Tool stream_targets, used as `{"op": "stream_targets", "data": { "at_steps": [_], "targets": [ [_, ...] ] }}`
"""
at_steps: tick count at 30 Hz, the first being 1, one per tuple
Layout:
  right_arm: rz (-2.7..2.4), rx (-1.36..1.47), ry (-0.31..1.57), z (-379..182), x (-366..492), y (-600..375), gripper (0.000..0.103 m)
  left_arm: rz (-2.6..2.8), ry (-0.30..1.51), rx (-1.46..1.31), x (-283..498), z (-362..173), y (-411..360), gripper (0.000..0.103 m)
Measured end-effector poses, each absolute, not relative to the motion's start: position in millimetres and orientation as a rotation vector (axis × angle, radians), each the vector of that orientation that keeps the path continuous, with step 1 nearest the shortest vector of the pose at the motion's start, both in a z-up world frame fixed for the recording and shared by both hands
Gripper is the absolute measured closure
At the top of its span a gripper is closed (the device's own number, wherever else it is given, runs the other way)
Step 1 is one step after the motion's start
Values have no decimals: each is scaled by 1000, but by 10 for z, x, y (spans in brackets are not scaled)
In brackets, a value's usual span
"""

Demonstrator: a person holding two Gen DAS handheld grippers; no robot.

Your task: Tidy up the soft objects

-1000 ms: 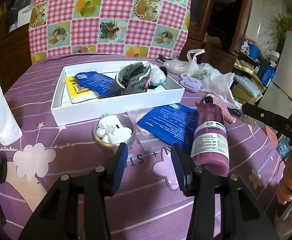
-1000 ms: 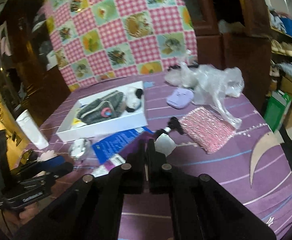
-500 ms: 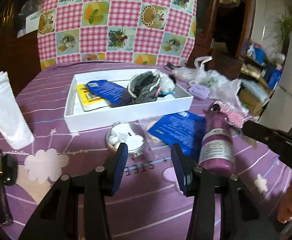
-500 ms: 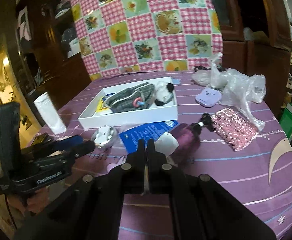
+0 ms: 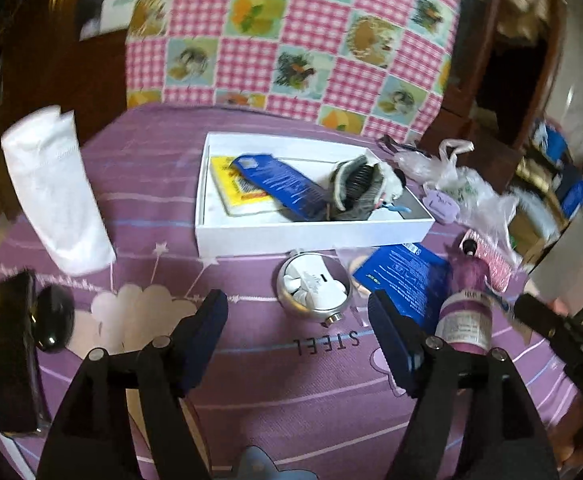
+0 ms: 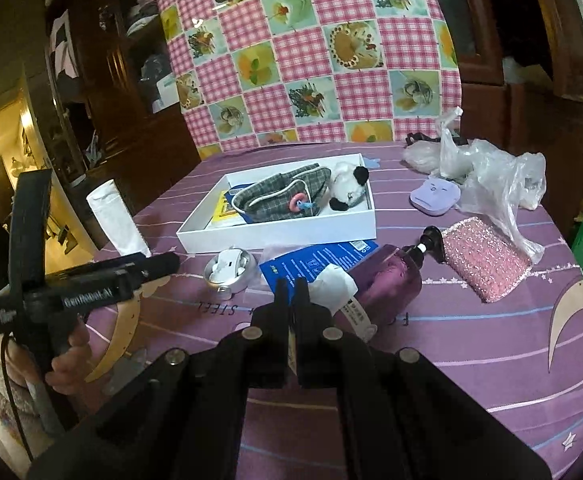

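Two claws hover short of the shallow white cardboard tray (image 5: 315,234).
We hold the left gripper (image 5: 297,322) wide and empty, facing twelve o'clock to reach; the right gripper (image 6: 291,286) is pressed closed, empty.

Left tool (image 5: 297,312) agape, right tool (image 6: 291,286) closed

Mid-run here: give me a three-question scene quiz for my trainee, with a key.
1. True or false: the left gripper is open.
2. What lies in the white box beside the plaid pouch? A) panda plush B) pump bottle C) earbud case
3. Fill in: the purple pump bottle lies on its ____.

Key: 1 true. 2 A, the panda plush. 3 side. The right gripper is shut, holding nothing.
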State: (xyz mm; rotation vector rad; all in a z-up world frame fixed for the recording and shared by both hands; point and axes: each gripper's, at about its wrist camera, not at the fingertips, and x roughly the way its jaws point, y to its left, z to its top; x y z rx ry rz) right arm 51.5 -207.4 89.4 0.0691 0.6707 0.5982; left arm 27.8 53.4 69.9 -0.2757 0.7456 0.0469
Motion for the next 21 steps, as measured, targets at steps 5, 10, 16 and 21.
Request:
{"op": "stream_targets", "data": {
  "at_steps": [5,10,16,21],
  "targets": [
    [594,82,674,902,530,-2098,100,27,778,-397,324,611,728,30],
    [594,97,690,896,567,-2120,100,7,759,-465,323,578,785,31],
    [575,117,691,911,625,-2216,100,-134,758,-407,462,589,408,43],
    [522,170,714,873,766,-2386,100,-189,801,-306,820,560,19,43]
  ]
}}
